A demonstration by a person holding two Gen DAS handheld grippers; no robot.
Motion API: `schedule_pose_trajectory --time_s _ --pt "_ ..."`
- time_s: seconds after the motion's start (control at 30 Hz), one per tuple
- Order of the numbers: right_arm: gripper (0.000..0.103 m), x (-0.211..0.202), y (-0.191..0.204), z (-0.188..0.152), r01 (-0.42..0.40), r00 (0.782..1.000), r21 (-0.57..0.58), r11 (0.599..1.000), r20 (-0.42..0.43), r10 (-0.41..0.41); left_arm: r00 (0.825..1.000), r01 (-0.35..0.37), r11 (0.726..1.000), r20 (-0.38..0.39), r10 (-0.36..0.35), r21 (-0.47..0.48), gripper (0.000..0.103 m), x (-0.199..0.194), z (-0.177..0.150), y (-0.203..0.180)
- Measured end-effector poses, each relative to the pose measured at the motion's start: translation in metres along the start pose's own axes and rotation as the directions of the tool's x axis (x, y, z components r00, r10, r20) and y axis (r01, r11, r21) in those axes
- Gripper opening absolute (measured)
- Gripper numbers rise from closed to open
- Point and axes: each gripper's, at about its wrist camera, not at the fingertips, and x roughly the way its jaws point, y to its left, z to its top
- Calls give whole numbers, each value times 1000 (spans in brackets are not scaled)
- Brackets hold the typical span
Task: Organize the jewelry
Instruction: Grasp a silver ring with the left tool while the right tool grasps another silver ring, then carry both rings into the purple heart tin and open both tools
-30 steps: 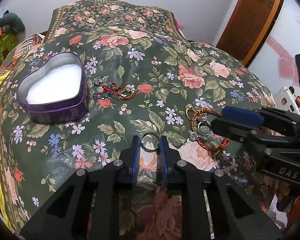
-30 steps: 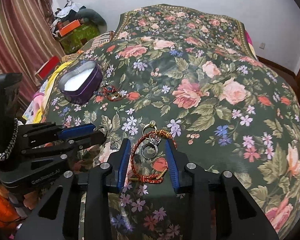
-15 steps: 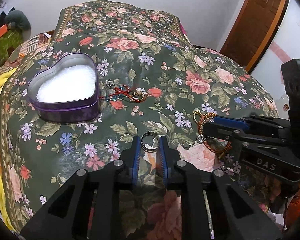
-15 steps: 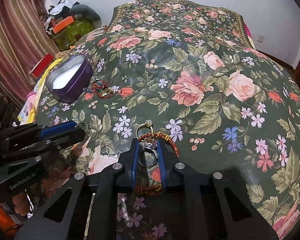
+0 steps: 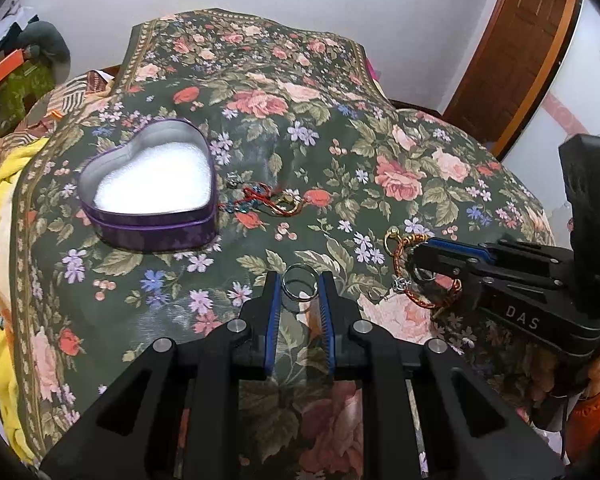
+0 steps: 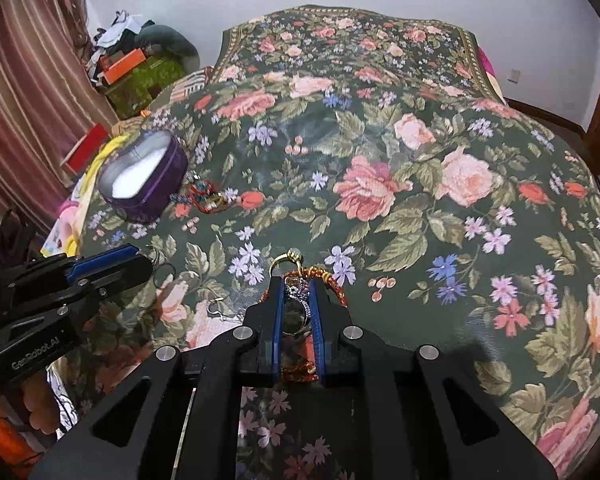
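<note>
Here, a plain silver ring (image 5: 299, 282) is being clamped between the blue pads of the left gripper (image 5: 299, 285), whose fingers are drawn in against the ring's two sides, well in front of the heart-shaped tin (image 5: 150, 192) and a little toward the door side of it. The tin is being kept open on the flowered bedspread (image 5: 340, 152), with white padding (image 5: 156, 182) showing inside it. Just beside the tin, on the side facing the door, a tangle of red cord and blue beads (image 5: 266, 200) is lying on the cloth. Farther from the tin, a jewelled silver ring (image 6: 297, 300) is being pinched by the right gripper (image 6: 297, 304), its fingers being closed on it from both sides. Around those fingertips a red and gold braided bracelet (image 6: 332, 280) is lying in a loop, and a gold ring (image 6: 288, 260) is resting at the bracelet's far edge, on the side toward the tin; whether the two are touching cannot be told. Between the two grippers, a small silver earring (image 6: 216, 309) is lying on the cloth, well apart from the tin.
</note>
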Motion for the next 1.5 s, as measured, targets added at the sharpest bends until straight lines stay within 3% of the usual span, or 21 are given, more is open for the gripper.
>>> schedule_pose_trajectory --time_s 0.53,0.93,1.2,1.5 --pt "11 -35 19 25 -21 993 -29 999 119 25 994 -41 998 96 44 -38 18 -41 9 12" --pt "11 -36 54 53 -79 979 -100 992 182 97 976 -93 992 188 109 -88 18 -73 24 39" --pt "11 -28 74 69 -115 971 -134 984 194 140 961 -126 985 232 151 -120 18 -82 36 58" --pt "11 -6 90 84 -150 969 -164 975 171 178 956 -132 981 243 163 -140 18 -76 47 76"
